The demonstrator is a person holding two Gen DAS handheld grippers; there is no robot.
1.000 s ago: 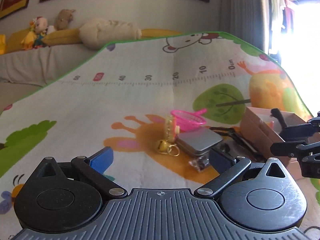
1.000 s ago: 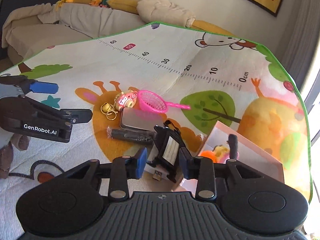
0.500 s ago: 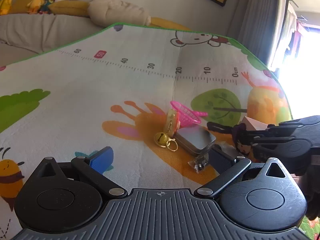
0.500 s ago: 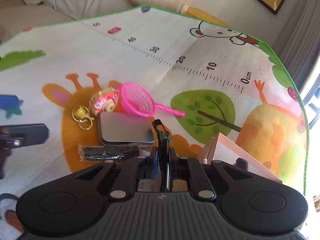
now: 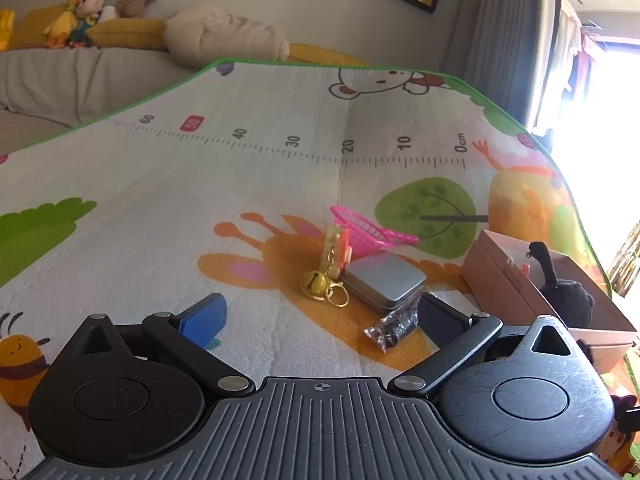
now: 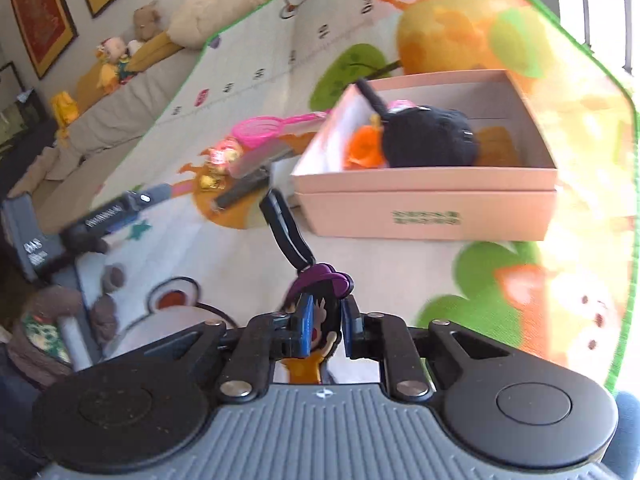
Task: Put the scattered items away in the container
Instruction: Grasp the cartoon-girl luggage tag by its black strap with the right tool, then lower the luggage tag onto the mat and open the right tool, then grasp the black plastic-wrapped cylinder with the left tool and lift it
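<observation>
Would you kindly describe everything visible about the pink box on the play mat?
The pink box is open-topped, rectangular, apparently cardboard, a horizontal seam ringing its outer wall and small green print on the near side. It sits flat on the play mat. Inside lie a black plush item with a stalk over the rim and something orange.

Window (image 5: pixel 600 112) glare right; right view motion-blurred; fisheye edges.

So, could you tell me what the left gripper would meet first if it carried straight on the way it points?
Probably the mat: the open left gripper tilts downward at bare mat. Just beyond lie the gold bell keychain and the grey tin, though depth is hard to judge.
</observation>
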